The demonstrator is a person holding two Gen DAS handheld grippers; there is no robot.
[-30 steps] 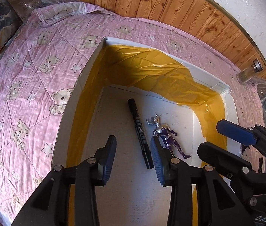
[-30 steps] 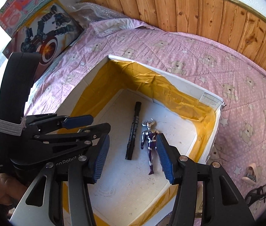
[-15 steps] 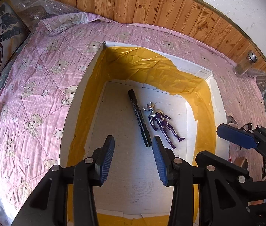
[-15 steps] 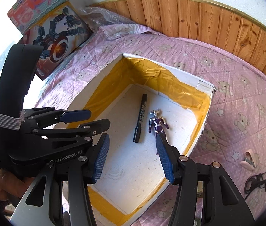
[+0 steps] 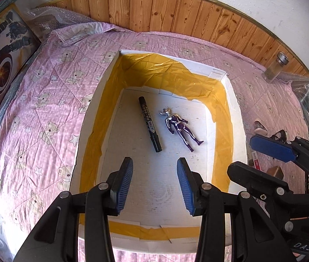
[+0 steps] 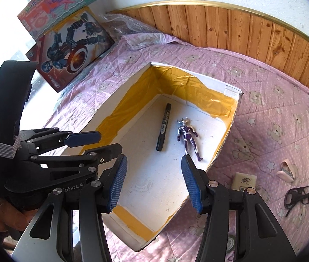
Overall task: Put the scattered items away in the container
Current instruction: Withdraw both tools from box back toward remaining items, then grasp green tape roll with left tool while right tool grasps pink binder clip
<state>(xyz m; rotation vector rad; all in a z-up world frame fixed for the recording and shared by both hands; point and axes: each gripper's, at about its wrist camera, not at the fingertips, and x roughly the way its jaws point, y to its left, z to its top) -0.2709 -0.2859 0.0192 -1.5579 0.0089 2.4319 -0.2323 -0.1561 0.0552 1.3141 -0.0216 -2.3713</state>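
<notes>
Now both empty: right claw (image 6: 153,182) spread wide, left claw (image 5: 154,184) likewise; nearest to right, small beige paper packet (image 6: 245,182), lower right of frame, beside white foam box (image 6: 224,144).

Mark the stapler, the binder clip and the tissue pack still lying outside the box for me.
stapler (image 6: 286,171), right wrist view, on its pink body.
binder clip (image 6: 301,196), right wrist view, on the black clip's middle.
tissue pack (image 6: 245,182), right wrist view, on its printed face.
</notes>
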